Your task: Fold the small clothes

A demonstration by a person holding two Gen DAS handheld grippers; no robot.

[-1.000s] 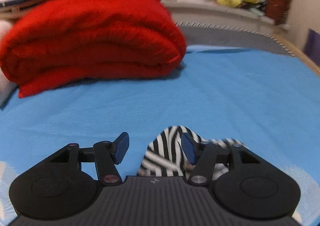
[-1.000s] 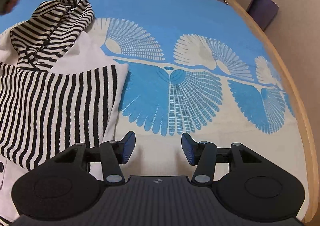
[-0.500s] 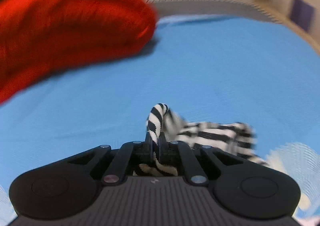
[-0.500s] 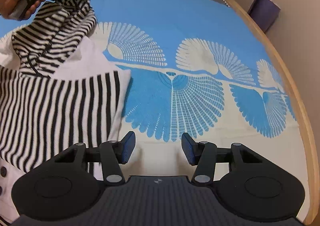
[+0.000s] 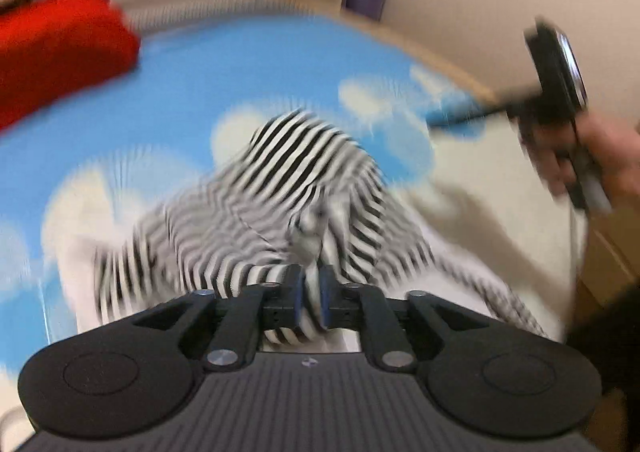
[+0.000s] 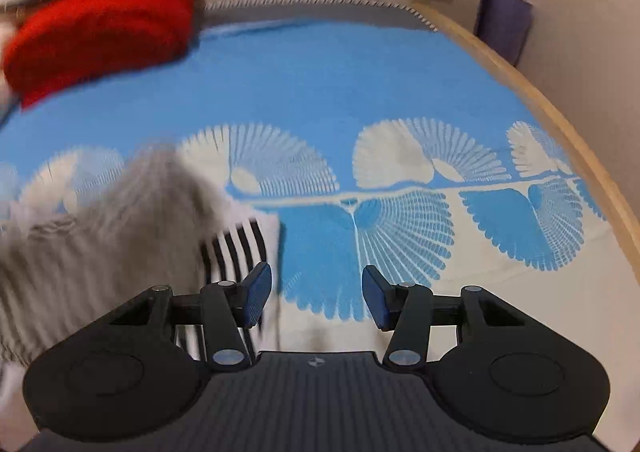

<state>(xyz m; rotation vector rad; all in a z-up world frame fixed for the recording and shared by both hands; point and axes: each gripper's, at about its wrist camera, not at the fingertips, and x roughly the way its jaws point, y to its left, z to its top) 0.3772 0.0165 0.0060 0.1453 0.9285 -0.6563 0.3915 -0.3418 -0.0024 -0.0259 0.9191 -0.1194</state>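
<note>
In the left wrist view the left gripper [image 5: 311,298] sits at lower centre with its blue pads close together and a fold of the striped hoodie [image 5: 304,188] between them; the jaws, clamped tight half a second ago, have just been opening a little, yet the cloth looks still pinched (blur makes the contact hard to judge). The hoodie now rises as a black-and-white hump through the middle of the frame, where a second ago only a small striped corner showed at the fingertips; the red folded blanket [image 5: 60,48], then filling the upper left and centre, has shrunk to the upper left edge. At the right edge a hand [image 5: 608,164] holding the other black gripper has come into view.

In the right wrist view the right gripper [image 6: 317,296] has its jaws apart with nothing between them, as wide as before, over the blue patterned sheet [image 6: 360,92]; the striped garment at lower left is now a grey smear of motion, only a few sharp stripes showing by the left finger; the red blanket now fills the upper left, where only a sliver showed earlier.
</note>
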